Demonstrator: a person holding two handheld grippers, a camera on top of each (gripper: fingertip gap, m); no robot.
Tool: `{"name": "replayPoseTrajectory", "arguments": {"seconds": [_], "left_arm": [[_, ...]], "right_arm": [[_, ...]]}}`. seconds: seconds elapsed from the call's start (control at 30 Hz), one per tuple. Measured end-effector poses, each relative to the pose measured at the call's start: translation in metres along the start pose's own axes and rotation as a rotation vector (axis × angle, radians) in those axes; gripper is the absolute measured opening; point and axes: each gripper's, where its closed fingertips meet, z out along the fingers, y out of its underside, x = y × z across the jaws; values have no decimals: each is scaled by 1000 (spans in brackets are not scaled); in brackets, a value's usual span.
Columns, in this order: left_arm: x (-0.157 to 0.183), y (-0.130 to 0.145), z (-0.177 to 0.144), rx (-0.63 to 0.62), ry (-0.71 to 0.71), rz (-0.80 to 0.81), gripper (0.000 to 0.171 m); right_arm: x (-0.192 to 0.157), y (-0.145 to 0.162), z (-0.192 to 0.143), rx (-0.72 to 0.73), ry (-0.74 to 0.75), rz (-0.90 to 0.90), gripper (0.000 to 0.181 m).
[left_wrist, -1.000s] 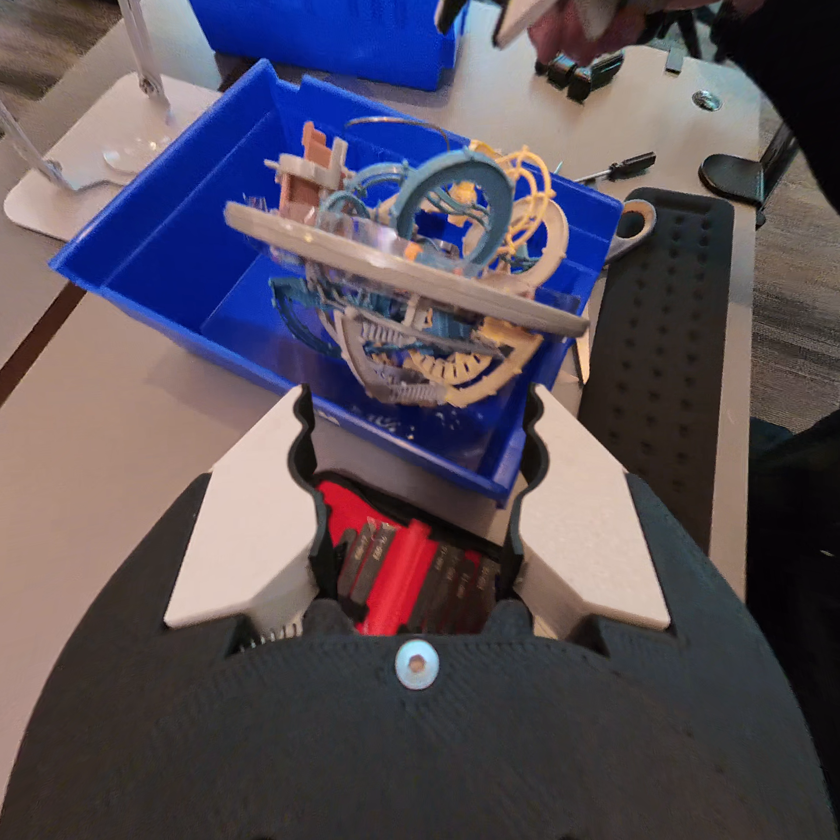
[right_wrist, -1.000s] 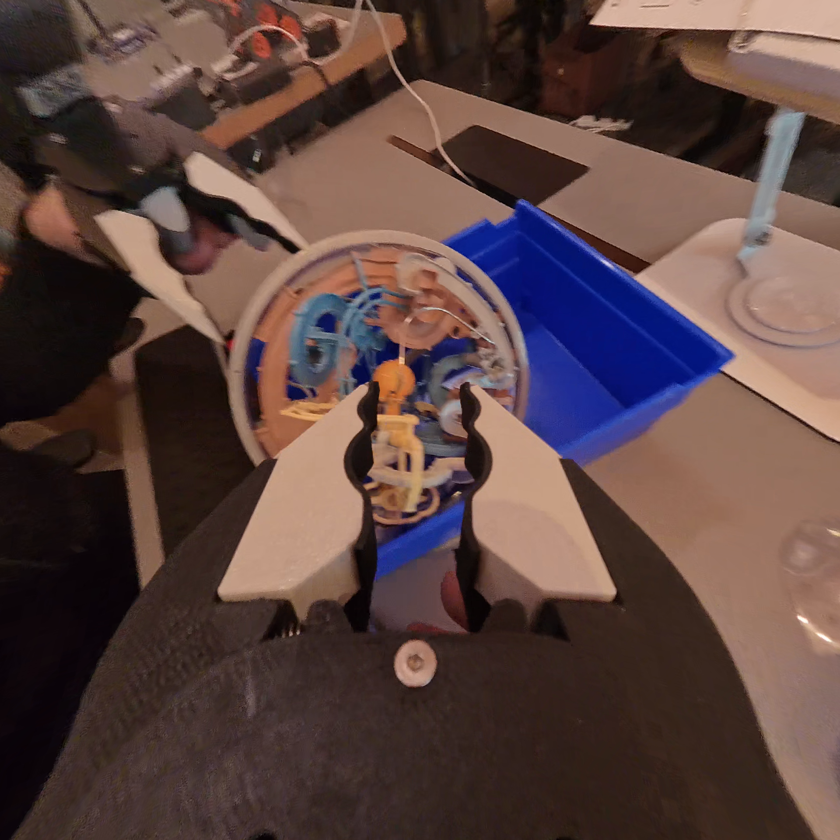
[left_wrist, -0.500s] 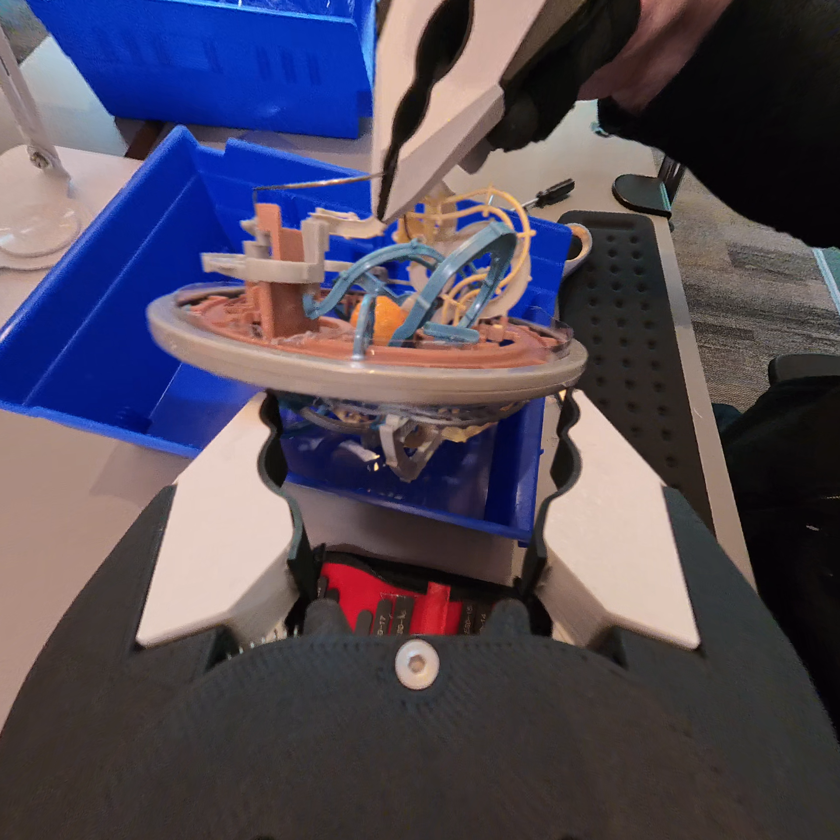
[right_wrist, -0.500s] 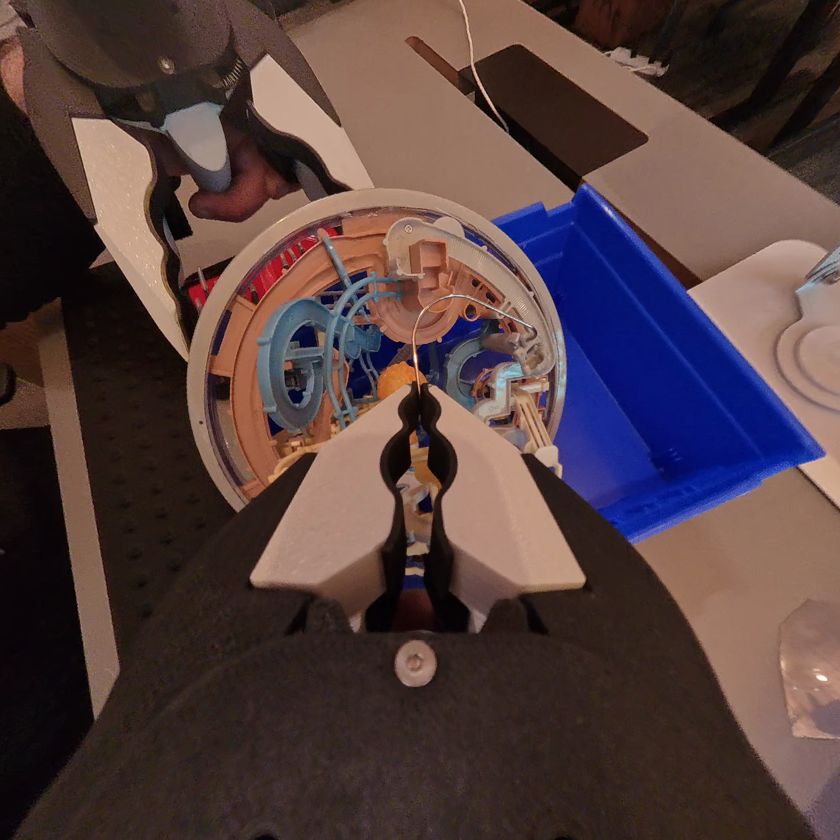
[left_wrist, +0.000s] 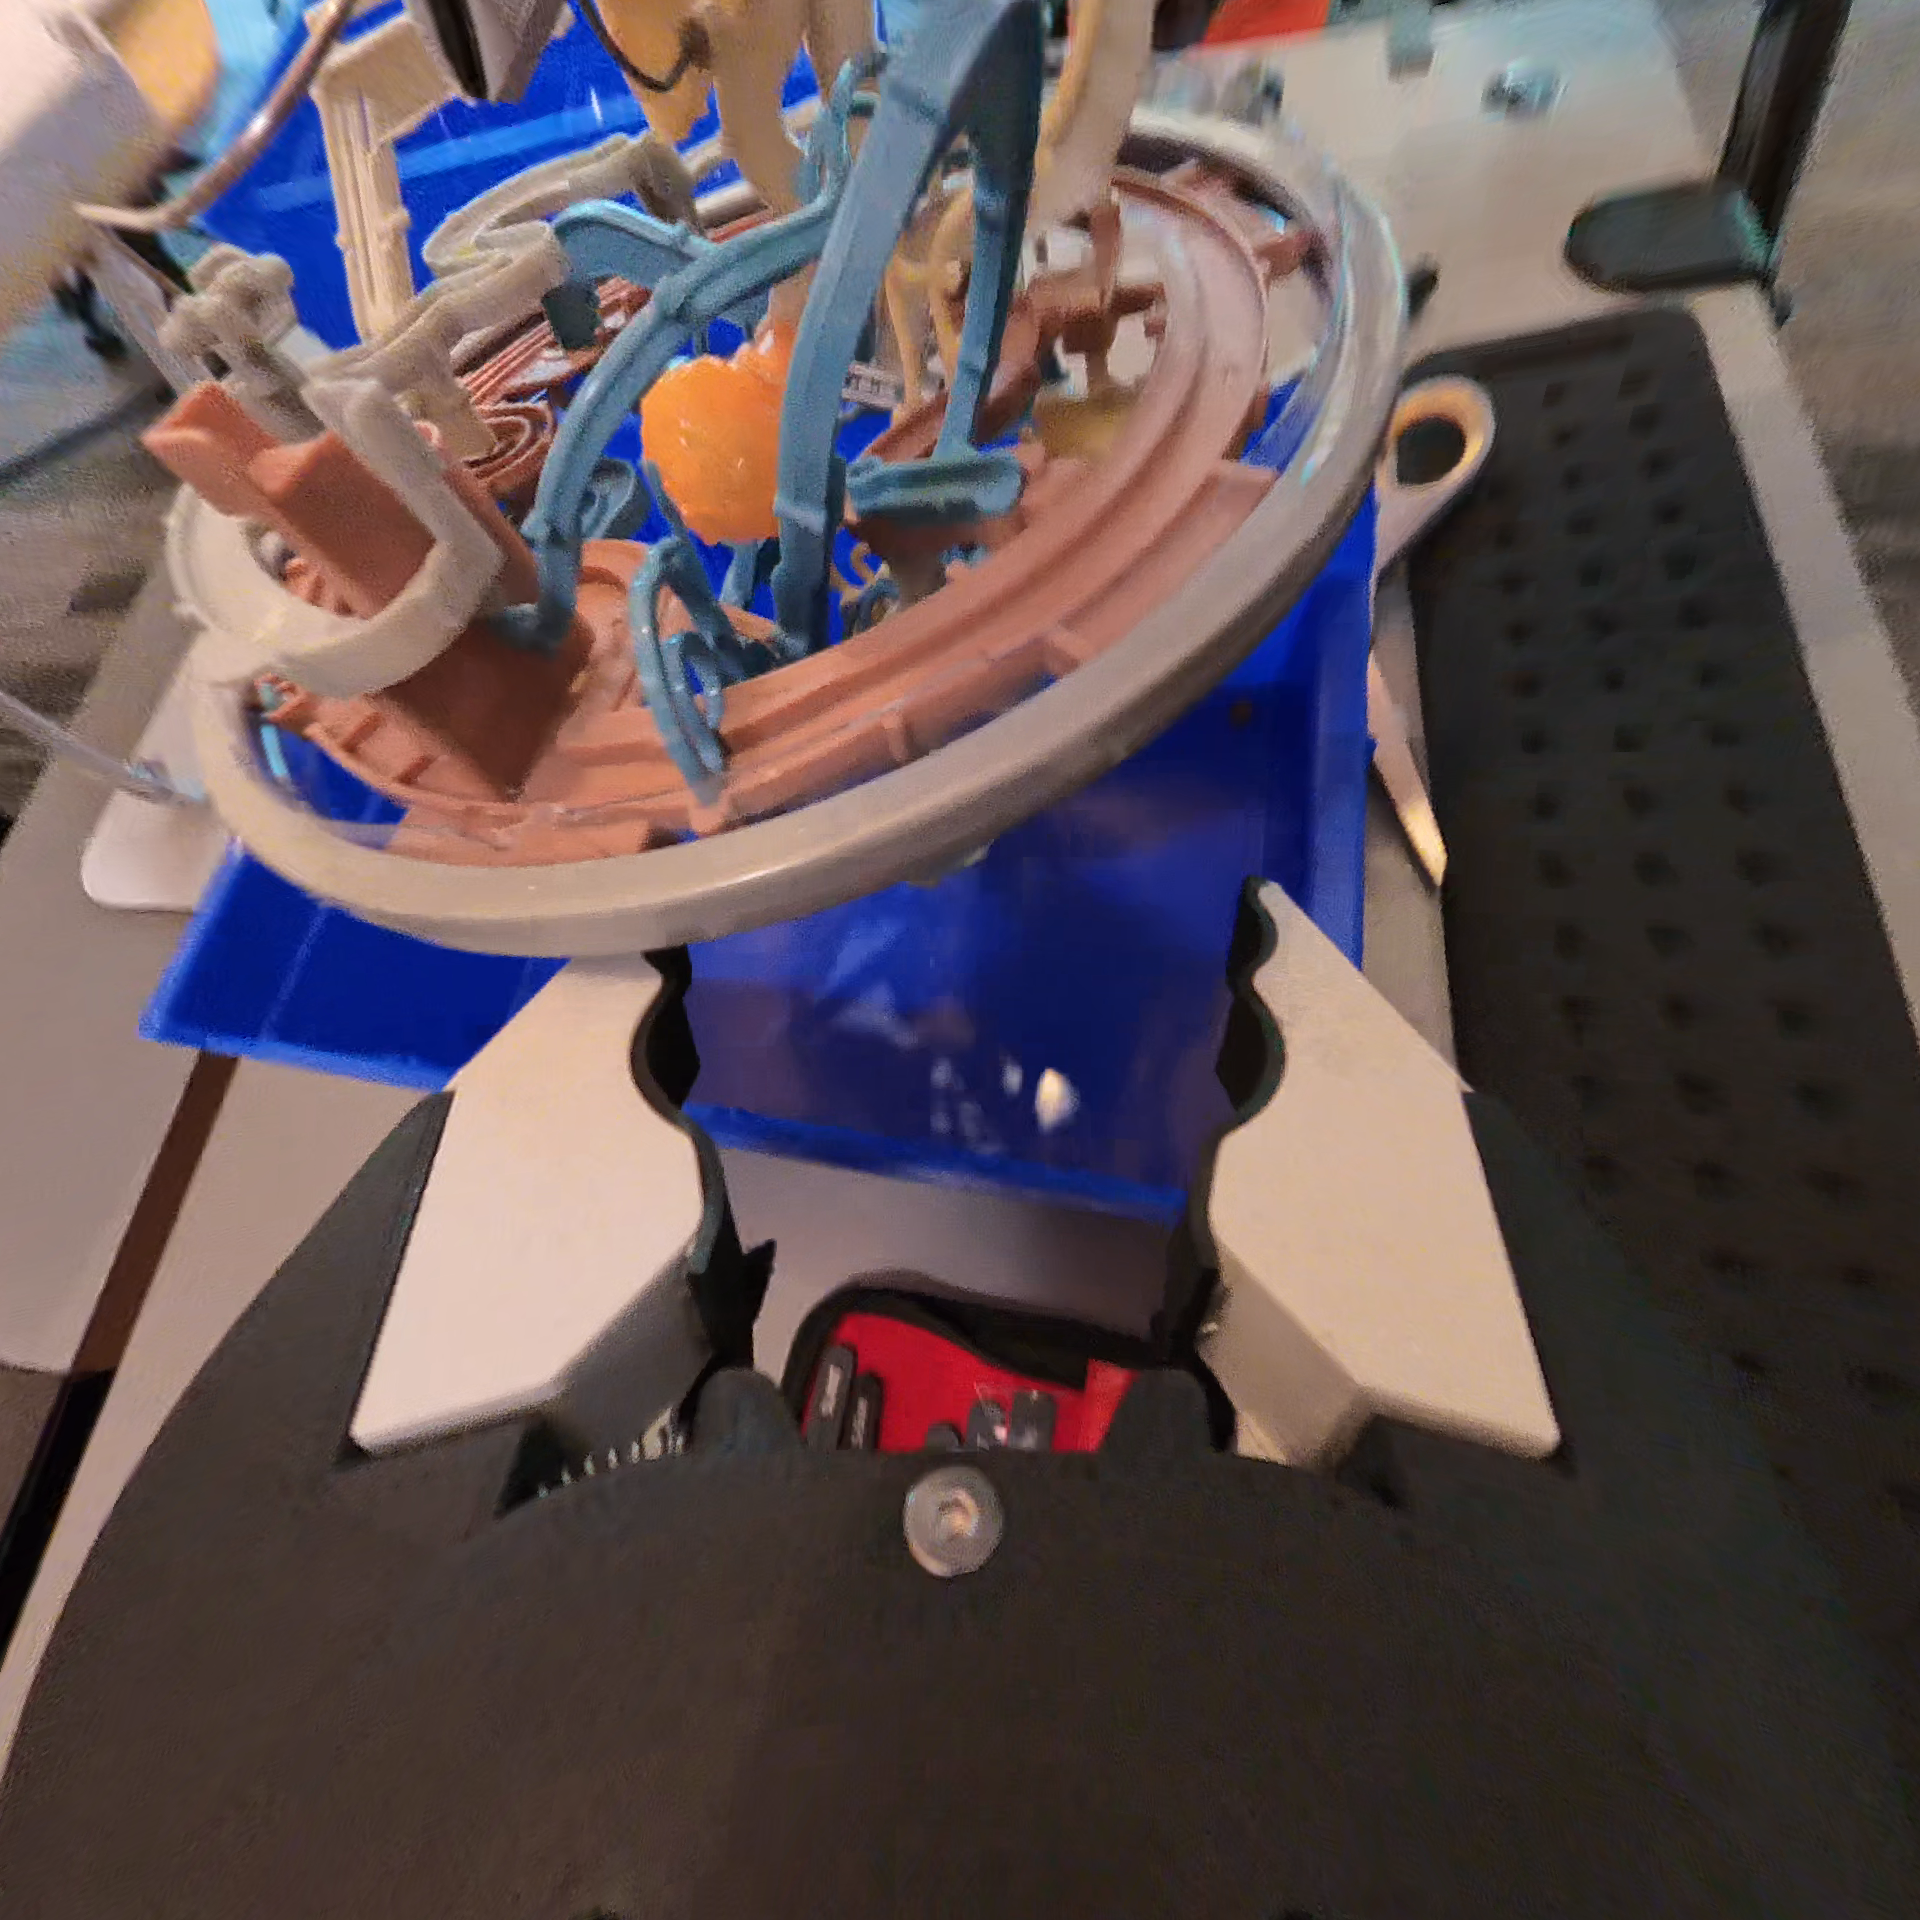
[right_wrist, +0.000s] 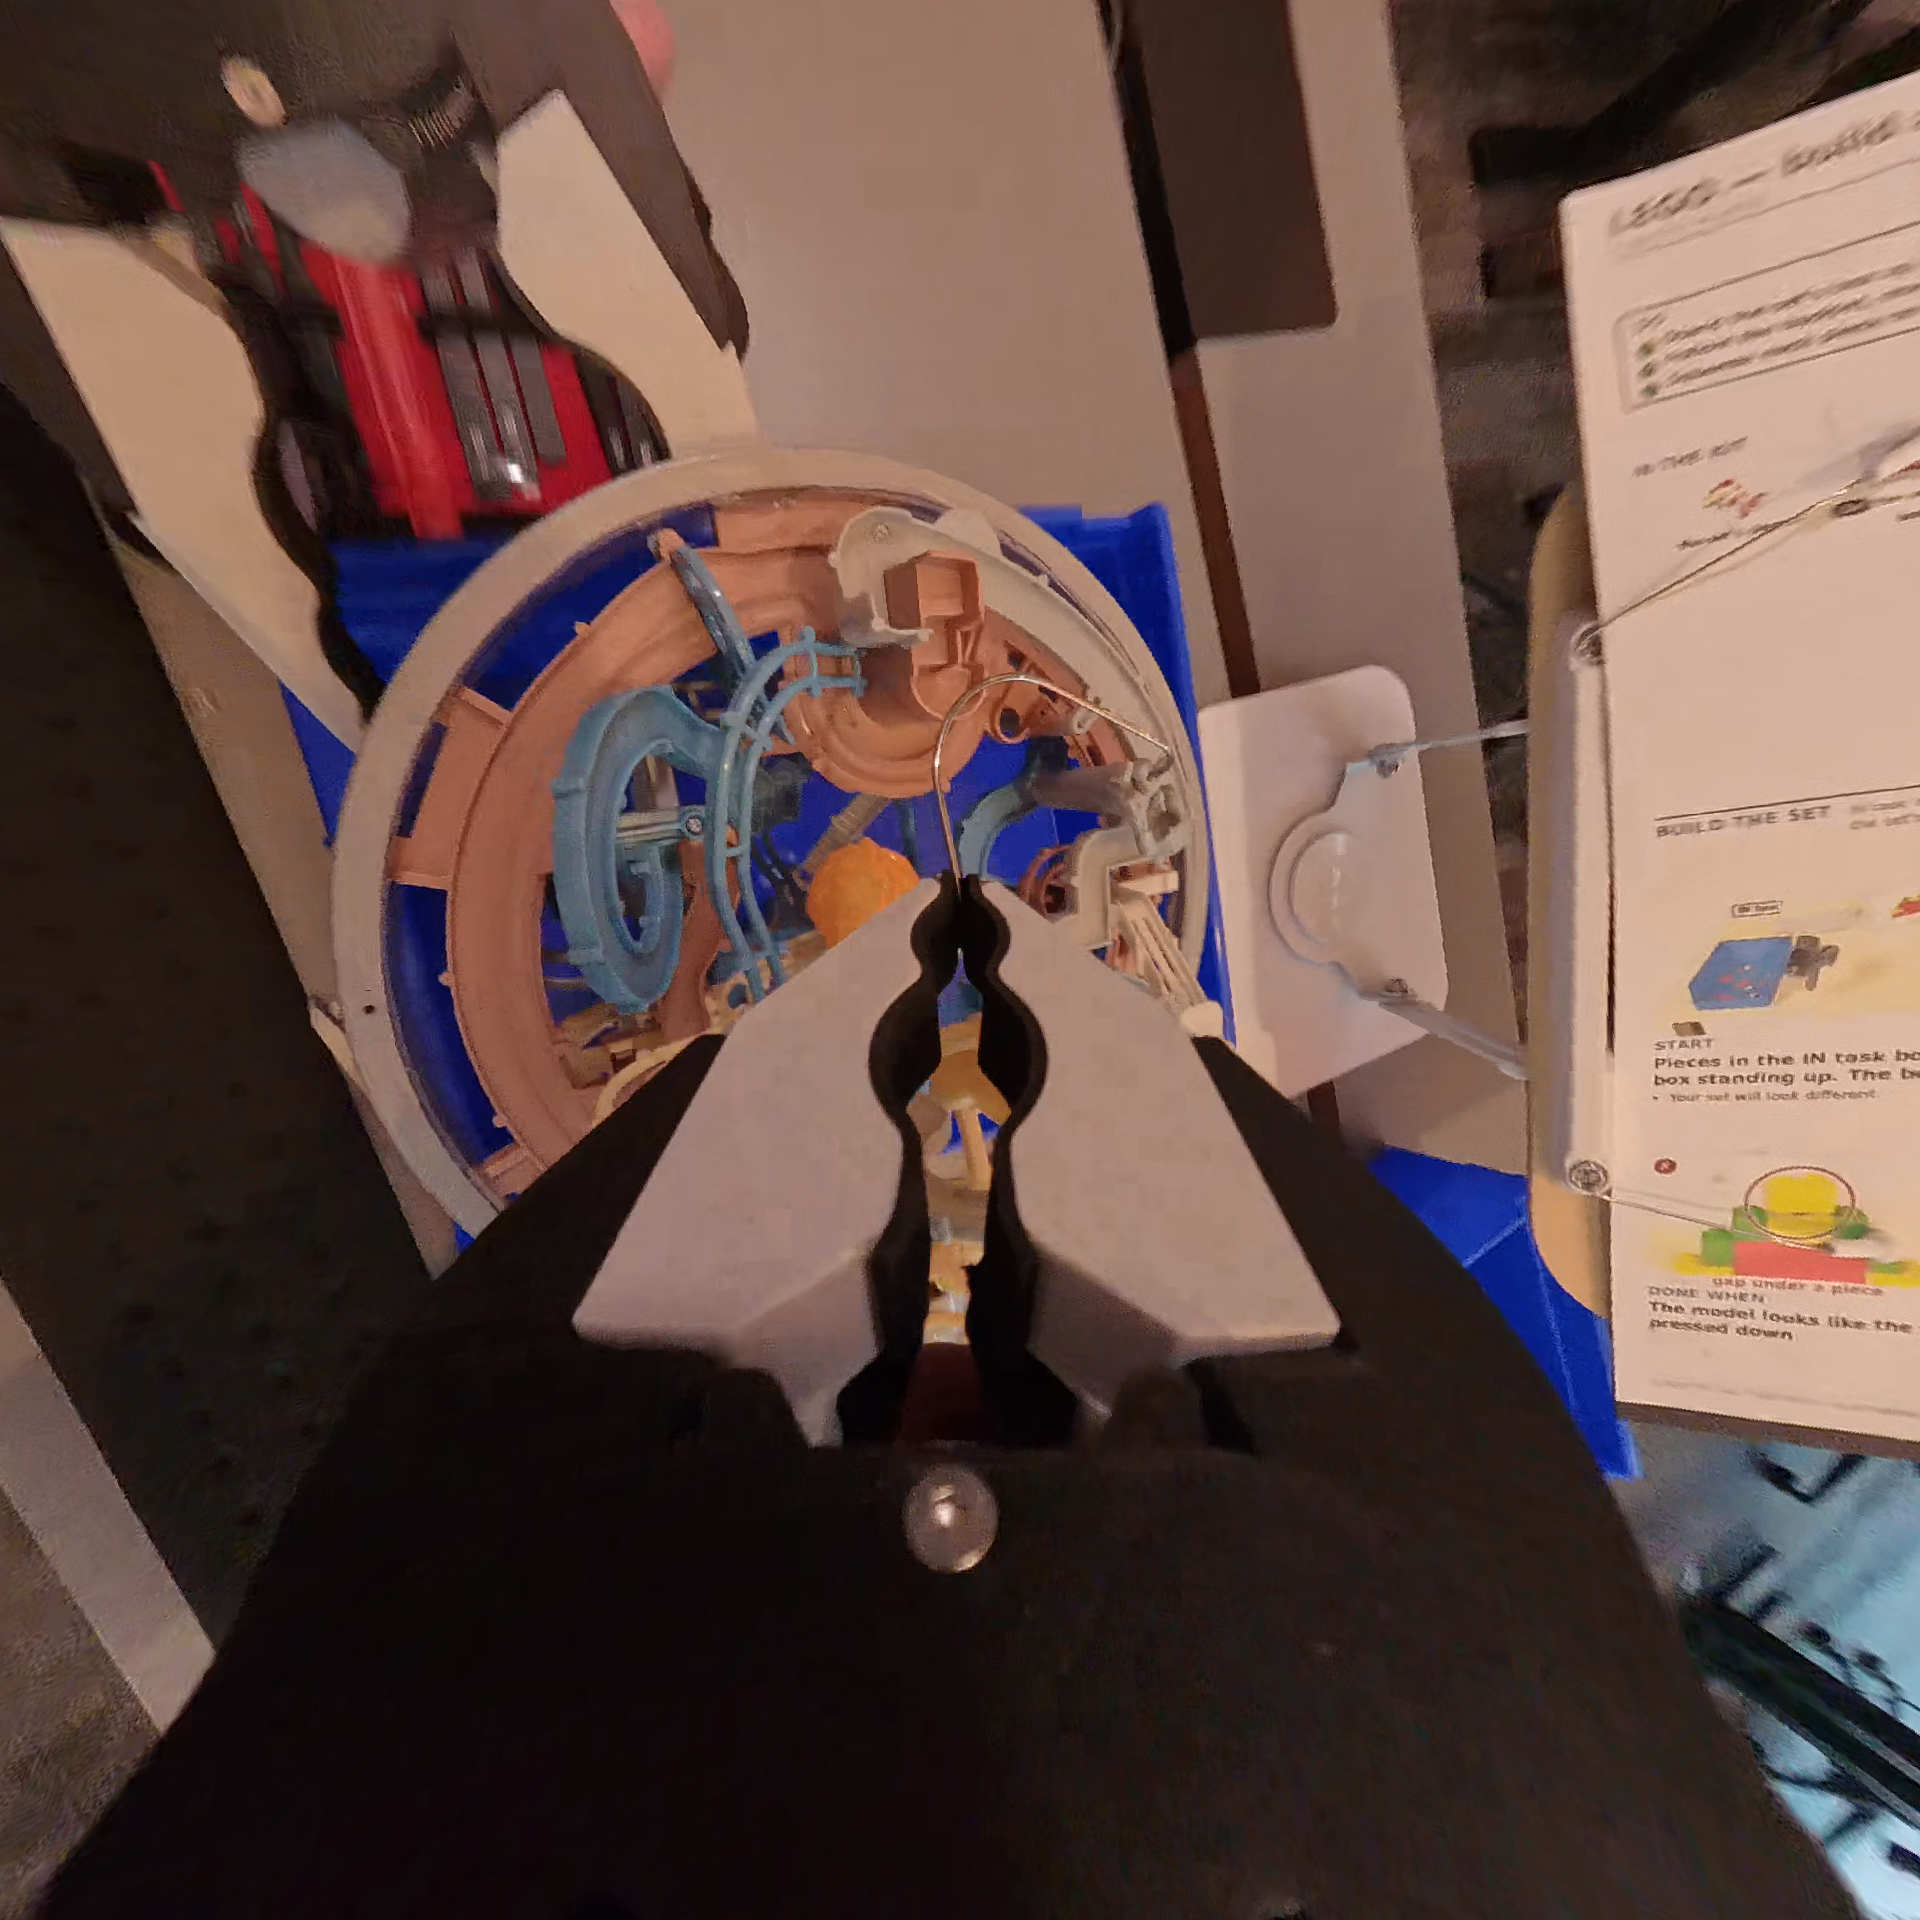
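A round maze toy with a grey ring (left_wrist: 935, 821), brown tracks, blue rails and an orange ball (left_wrist: 717, 436) hangs tilted above a blue bin (left_wrist: 1039, 1049). My right gripper (right_wrist: 956, 883) is shut on a thin wire loop (right_wrist: 997, 696) of the toy (right_wrist: 499, 821), holding it from above. My left gripper (left_wrist: 961, 935) is open and empty, its fingertips just below the near edge of the ring. Its white fingers (right_wrist: 623, 260) show past the toy's far side in the right wrist view.
A red tool case (left_wrist: 935, 1371) lies on the table under my left gripper. A black perforated mat (left_wrist: 1662, 727) and a wrench (left_wrist: 1434, 447) lie right of the bin. A printed sheet on a wire stand (right_wrist: 1766, 727), its white base (right_wrist: 1330, 862) and another blue bin (right_wrist: 1507, 1226) sit nearby. There is about 12 cm between the tips of the two grippers. To reach the red tool case (left_wrist: 935, 1371) in a straight line is about 15 cm for my left fingers, about 25 cm for my right.
The toy has tilted and come closer to my left gripper, which moved forward under the ring. My right gripper closed on the wire and now looks more steeply down.
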Motion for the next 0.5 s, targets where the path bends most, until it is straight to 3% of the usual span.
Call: {"name": "replayPoseTrajectory", "arguments": {"seconds": [0.13,0.3,0.43,0.5], "left_arm": [[-4,23,-14,-21,-15,-57,102],[-18,18,-37,60,-48,-150,104],[-20,25,-23,60,-10,-262,129],[-18,17,-20,121,-4,-247,129]], "right_arm": [[-13,16,30,-14,-48,23,0],[-13,-1,27,-11,-31,-3,0],[-9,-11,16,-44,-24,9,0],[-8,-11,17,-52,-16,-10,0]]}}
